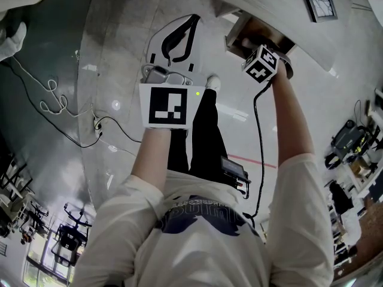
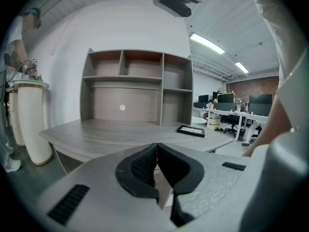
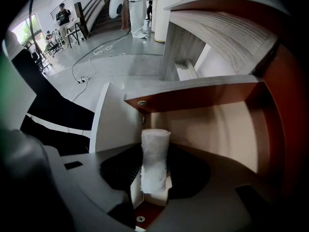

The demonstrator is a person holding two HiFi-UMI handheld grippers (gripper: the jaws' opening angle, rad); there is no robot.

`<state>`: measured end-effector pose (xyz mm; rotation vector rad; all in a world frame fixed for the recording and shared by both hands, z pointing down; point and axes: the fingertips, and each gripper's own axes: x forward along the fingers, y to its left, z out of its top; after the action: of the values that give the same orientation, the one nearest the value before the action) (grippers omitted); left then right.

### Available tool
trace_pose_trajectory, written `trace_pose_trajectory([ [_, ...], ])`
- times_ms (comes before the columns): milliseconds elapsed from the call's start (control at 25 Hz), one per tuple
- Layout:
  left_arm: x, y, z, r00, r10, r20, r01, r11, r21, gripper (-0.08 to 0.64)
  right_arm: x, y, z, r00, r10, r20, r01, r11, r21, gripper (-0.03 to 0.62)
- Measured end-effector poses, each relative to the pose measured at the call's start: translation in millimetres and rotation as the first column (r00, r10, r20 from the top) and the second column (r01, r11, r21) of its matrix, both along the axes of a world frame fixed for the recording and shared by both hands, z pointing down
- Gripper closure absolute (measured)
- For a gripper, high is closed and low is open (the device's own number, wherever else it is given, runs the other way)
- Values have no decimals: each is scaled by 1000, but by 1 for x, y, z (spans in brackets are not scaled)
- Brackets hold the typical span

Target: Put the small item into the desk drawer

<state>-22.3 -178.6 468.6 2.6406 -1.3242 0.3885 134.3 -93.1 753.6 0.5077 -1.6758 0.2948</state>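
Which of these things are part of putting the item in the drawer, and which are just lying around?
Part of the job:
white roll, gripped by the right gripper
open desk drawer, which that gripper points into

Just lying about:
left gripper, shut and empty
shelf unit on the desk
flat black item on the desk
loose cables
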Motion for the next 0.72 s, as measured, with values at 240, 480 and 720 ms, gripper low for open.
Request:
trace_pose_trajectory([
  [240,-1,-1,2,1000,-4,0,4,1000,-5,551,2,-1,0,1000,1,-4,-1,1000,-2,443],
  [480,-1,0,1,1000,-6,-2,6,1000,-5,551,3,-1,-1,1000,1,-7,-1,1000,4,433],
  [720,-2,-1,1,1000,-8,-5,8,1000,-6,551,4,-2,-1,1000,-1,-8,1,1000,1,426],
])
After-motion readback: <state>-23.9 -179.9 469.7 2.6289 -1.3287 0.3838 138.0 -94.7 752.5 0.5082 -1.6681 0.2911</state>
